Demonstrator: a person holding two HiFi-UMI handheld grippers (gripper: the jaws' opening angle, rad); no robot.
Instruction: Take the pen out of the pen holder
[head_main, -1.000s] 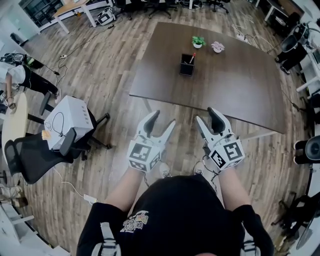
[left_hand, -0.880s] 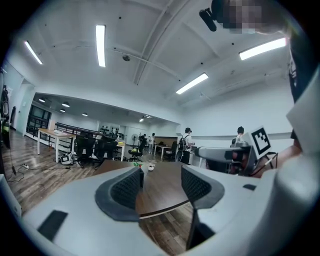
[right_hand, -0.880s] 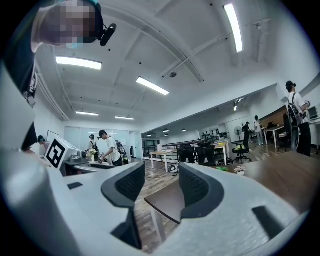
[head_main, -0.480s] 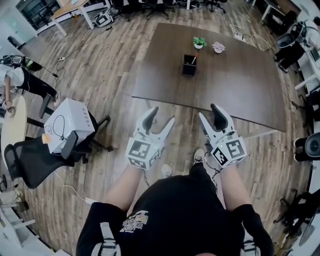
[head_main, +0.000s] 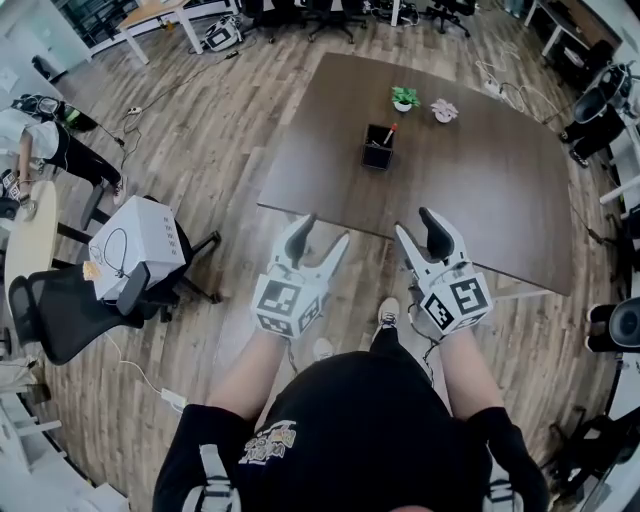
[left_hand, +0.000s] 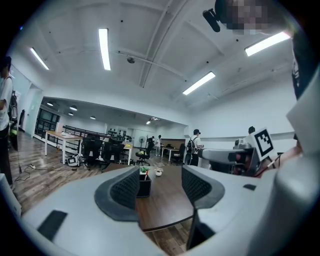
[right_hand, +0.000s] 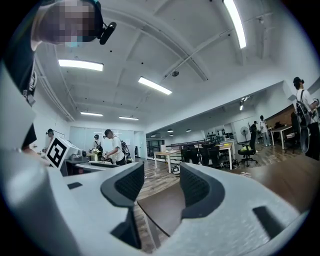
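**Both grippers open, short of the table**

Head view: An open office with a wood floor (head_main: 200, 150) is seen from above, and a dark table (head_main: 480, 200) is set ahead of the person. The holder (head_main: 377, 153), black and square, is placed well in on the table. The pen (head_main: 388, 130) is stood in it, red end up and leaned to the right. Two small pots (head_main: 404, 98) are set beyond it. The left gripper (head_main: 323, 232) and the right gripper (head_main: 415, 225) are held side by side over the floor. Both are kept just short of the near table edge and well apart from the holder. The jaws of each are spread.

Left gripper view: The jaws are shown apart and empty. The holder (left_hand: 145, 185) is seen far off through the gap, on the table and partly covered by the left jaw.

Right gripper view: The jaws are shown wide apart, having just been opening, and nothing is held between them. Only a corner of the table (right_hand: 165, 210) is framed in the gap.
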